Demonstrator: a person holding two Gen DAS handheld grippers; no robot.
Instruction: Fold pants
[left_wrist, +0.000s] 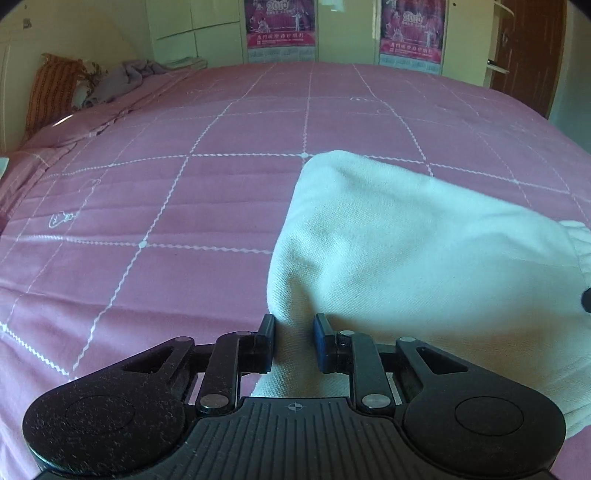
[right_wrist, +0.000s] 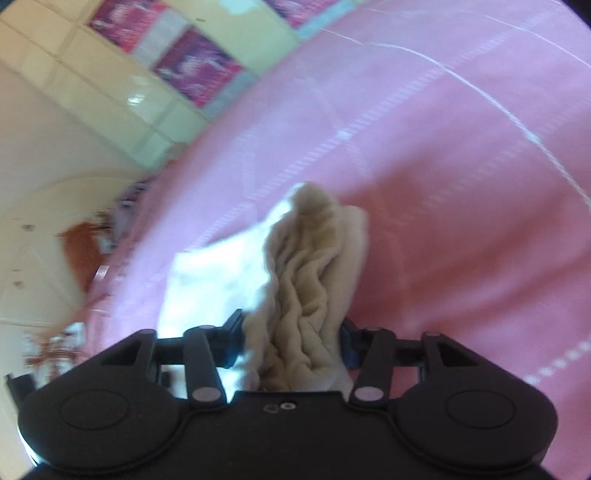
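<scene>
Cream cotton pants (left_wrist: 406, 258) lie on the pink checked bedsheet (left_wrist: 166, 184), one folded edge running back between the fingers of the black left gripper (left_wrist: 294, 341), which pinch it low over the bed. At the black right gripper (right_wrist: 291, 339), a bunched, wrinkled wad of the same fabric (right_wrist: 310, 273) is clamped between both fingers, the tool tilted and lifted above the sheet.

Right-wrist view blurred; pants (left_wrist: 424, 251) cropped.

"2019" on the left wall poster (left_wrist: 281, 27), "2019" on the right wall poster (left_wrist: 411, 29), smaller print unreadable
</scene>
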